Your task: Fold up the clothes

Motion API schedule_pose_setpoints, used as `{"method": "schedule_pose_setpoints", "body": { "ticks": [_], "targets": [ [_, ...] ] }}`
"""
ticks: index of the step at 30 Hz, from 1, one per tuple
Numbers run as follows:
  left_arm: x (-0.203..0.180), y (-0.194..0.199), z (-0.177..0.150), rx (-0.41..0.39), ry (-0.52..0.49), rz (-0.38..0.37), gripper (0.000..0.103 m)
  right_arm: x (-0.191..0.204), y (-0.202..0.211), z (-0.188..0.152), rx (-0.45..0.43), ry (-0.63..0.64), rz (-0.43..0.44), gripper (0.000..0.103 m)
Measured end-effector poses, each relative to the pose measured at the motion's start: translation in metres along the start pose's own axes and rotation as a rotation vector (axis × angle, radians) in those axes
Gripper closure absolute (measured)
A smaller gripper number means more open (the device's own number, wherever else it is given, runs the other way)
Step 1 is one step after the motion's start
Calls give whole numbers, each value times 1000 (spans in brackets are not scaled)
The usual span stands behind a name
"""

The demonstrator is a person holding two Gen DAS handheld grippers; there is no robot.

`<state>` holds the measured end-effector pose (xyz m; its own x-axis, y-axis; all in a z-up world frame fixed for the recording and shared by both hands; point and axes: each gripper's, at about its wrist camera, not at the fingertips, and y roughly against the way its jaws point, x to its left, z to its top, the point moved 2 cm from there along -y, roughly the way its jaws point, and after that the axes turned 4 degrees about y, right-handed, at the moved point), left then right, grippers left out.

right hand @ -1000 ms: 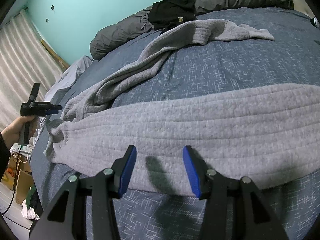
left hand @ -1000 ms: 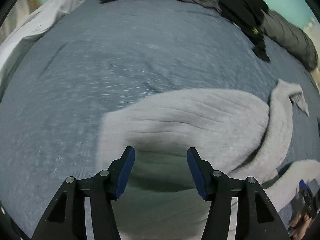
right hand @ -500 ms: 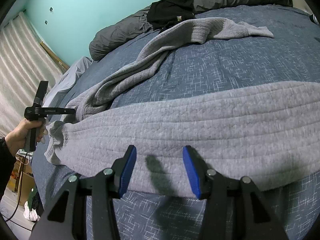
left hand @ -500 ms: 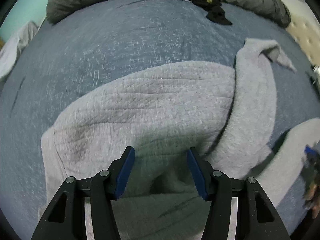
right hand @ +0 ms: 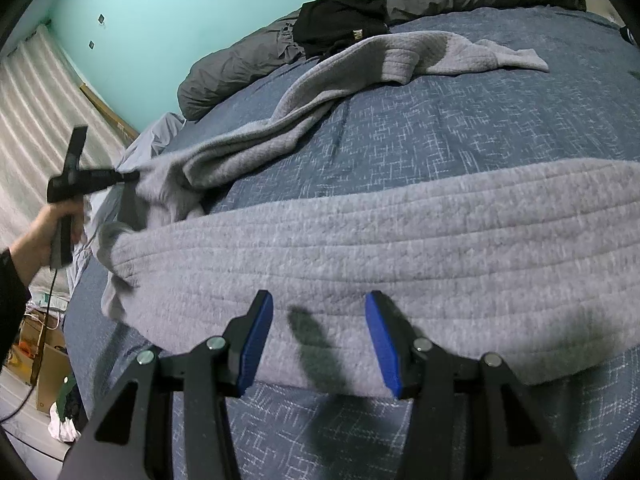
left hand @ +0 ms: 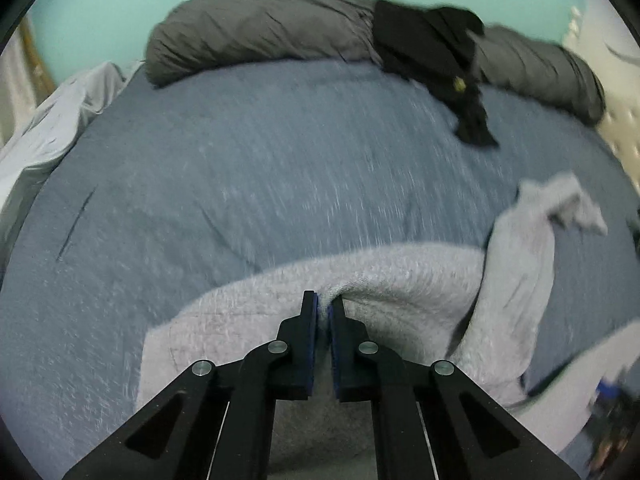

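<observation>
A grey quilted sweater lies spread across the blue bedspread, with one sleeve trailing toward the far pillows. In the left wrist view my left gripper is shut on a raised fold of the sweater, the cloth pinched between its blue pads. The right wrist view shows that same left gripper in a hand at the left, holding the sweater's end up off the bed. My right gripper hangs open just above the sweater's near hem, nothing between its fingers.
A dark grey rolled duvet lies along the far side of the bed, with a black garment draped on it. A pale sheet hangs off the left edge. Cardboard boxes and clutter sit on the floor at the left.
My left gripper has gone from wide open to shut on the sweater's edge and has risen, lifting that end. The right gripper has stayed still and open.
</observation>
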<state>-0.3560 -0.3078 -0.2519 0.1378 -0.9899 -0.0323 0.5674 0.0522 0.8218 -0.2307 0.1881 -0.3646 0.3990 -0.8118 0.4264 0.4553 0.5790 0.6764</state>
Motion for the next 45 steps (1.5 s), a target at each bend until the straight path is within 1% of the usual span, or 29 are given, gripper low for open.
{"method": "schedule_pose_setpoints", "body": {
  "ticks": [2, 5, 6, 8, 9, 10, 11, 13, 15, 16, 18, 19, 20, 21, 23, 26, 29, 30, 31, 32, 33, 35, 36, 40, 42, 44, 45],
  "targets": [
    [3, 1, 12, -31, 37, 16, 97, -1, 0, -1, 0, -3, 4, 54],
    [8, -7, 23, -55, 115, 21, 97, -1, 0, -3, -1, -6, 3, 54],
    [8, -17, 24, -30, 136, 7, 94, -2, 0, -4, -1, -8, 2, 54],
    [6, -37, 19, 35, 138, -2, 94, -2, -1, -5, 2, -10, -1, 54],
    [4, -44, 16, 52, 126, 6, 93, -3, -1, -5, 3, -10, -1, 54],
    [3, -45, 14, 49, 118, 13, 92, -3, 0, -5, 4, -9, -1, 54],
    [5, -43, 12, 41, 117, 11, 90, -3, 0, -6, 4, -9, -1, 54],
    [10, -33, 5, 19, 119, -1, 75, -3, 1, -5, 2, -9, 1, 54],
    [19, -16, -2, -10, 117, -17, 67, -3, 2, -5, 0, -9, 3, 54],
    [24, -7, -8, -21, 114, -28, 67, -2, 3, -4, -1, -10, 3, 54],
    [33, 13, -25, -38, 107, -47, 66, 0, 2, -3, -2, -8, 3, 54],
    [39, 21, -36, -38, 109, -54, 62, 1, 2, -3, -3, -6, 3, 54],
    [45, 25, -48, -25, 121, -63, 60, 2, 3, -3, -4, -4, 4, 54],
    [52, 30, -61, -8, 135, -73, 55, 3, 3, -3, -4, -1, 6, 54],
    [65, 36, -86, 24, 166, -83, 54, 5, 2, -2, -4, 6, 10, 54],
    [81, 35, -124, 79, 222, -93, 54, 7, 2, -3, -4, -2, 30, 54],
    [90, 30, -154, 125, 287, -116, 53, 7, 2, -4, 0, -25, 48, 54],
    [93, 28, -163, 136, 310, -123, 51, 8, 2, -4, 3, -29, 53, 54],
    [95, 27, -172, 148, 332, -130, 49, 9, 2, -4, 6, -32, 57, 52],
    [97, 24, -180, 158, 352, -137, 49, 9, 2, -4, 11, -37, 64, 44],
    [99, 20, -187, 168, 373, -141, 49, 10, 1, -6, 17, -45, 74, 43],
    [101, 13, -196, 185, 407, -150, 47, 11, -1, -8, 34, -61, 96, 42],
    [102, 9, -198, 181, 422, -157, 47, 12, -2, -10, 45, -66, 104, 42],
    [106, -2, -196, 143, 468, -191, 46, 11, -8, -12, 60, -104, 126, 38],
    [107, -4, -191, 115, 464, -201, 47, 7, -10, -12, 54, -131, 130, 38],
    [107, -6, -189, 101, 466, -216, 61, 5, -11, -11, 49, -145, 131, 38],
    [107, -6, -188, 95, 468, -224, 81, 5, -12, -11, 51, -142, 128, 38]
  ]
}}
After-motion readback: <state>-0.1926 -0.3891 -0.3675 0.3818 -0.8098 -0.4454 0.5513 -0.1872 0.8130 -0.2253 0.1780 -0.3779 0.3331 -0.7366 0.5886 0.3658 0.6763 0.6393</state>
